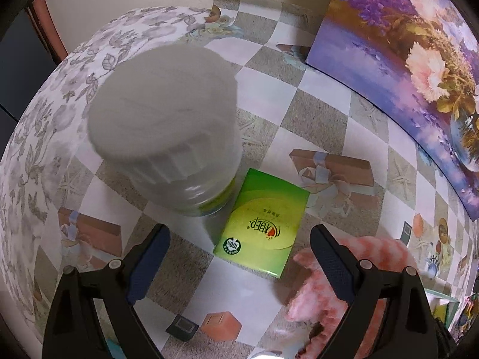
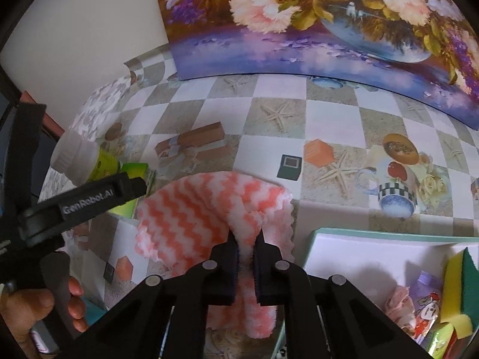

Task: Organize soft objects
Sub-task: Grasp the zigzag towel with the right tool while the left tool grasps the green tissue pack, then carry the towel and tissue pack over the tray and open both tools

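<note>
Pink-striped cloth [image 2: 191,218] sits pinched in my right claw [image 2: 245,248], probably for the tray [image 2: 389,234] beside it; left claw [image 1: 239,257] gapes empty over the tissue pack [image 1: 263,224].

"GenRobot.AI" on the left gripper [image 2: 86,199]; "100%" on the green pack [image 1: 263,224].

Jar [image 1: 163,125] stands on table [image 1: 329,113], far left. Tissue pack [image 1: 263,224] lies just right of jar, touching or nearly touching its base. Cloth [image 2: 206,218] lies right of pack, nearer. Tray [image 2: 359,257] sits right of cloth, near edge; sponge [image 2: 458,284] and small packets lie in tray. Painting [image 2: 299,24] leans at far side of table.
</note>
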Tool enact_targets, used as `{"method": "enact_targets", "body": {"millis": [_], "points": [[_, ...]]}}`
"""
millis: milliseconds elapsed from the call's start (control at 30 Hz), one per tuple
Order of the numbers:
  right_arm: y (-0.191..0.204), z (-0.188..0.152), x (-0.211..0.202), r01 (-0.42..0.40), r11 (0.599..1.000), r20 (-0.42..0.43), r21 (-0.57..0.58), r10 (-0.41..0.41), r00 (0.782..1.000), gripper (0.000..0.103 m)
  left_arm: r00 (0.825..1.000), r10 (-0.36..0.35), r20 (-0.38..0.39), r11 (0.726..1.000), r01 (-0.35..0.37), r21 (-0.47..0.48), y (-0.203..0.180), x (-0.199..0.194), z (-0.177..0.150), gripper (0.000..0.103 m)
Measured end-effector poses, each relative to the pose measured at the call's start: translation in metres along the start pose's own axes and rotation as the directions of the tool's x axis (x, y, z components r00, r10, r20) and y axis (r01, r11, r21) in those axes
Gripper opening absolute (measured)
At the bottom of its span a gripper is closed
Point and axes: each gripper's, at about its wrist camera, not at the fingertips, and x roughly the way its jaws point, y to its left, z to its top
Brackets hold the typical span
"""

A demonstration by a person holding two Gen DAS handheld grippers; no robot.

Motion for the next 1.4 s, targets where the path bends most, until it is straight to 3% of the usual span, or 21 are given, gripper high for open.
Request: {"method": "enact_targets", "body": {"millis": [233,333,600,733,1100,1400], "points": [[-0.003,-0.001,0.003,-0.011,1.000,-0.012,0.006,0.011,1.000,0.008,1.000,0.003,0.002,1.000,-0.003,0.004,-0.001,0.008,-0.001,0.073],[-0.003,-0.002,0.002,-0.013,1.000,-0.012,0.007,0.013,1.000,0.008,1.000,-0.020,0.005,1.000,0.020,0.008,-0.002,0.006,-0.001,0.058],[0.001,-0.001,-0.013,-0.027,1.000,0.013,0.000,0.027,1.000,0.008,0.998,-0.064,0.009,0.998,0.064,0.004,0.001,-0.007,-0.002,0.058],[0.004,-0.002,-0.032,-0.041,0.999,0.041,0.002,0.040,0.998,0.008,0.996,-0.085,0.038,0.996,0.085,0.009,-0.001,-0.031,-0.006,0.058],[0.007,-0.019,-0.124,-0.056,0.998,0.174,-0.002,0.055,0.983,0.008,0.980,-0.140,0.141,0.989,0.132,0.062,-0.010,-0.115,-0.035,0.058],[-0.033,-0.051,-0.192,-0.094,0.990,0.301,0.108,0.058,0.952,0.008,0.964,-0.174,0.202,0.979,0.147,0.145,-0.026,-0.161,-0.077,0.058]]}}
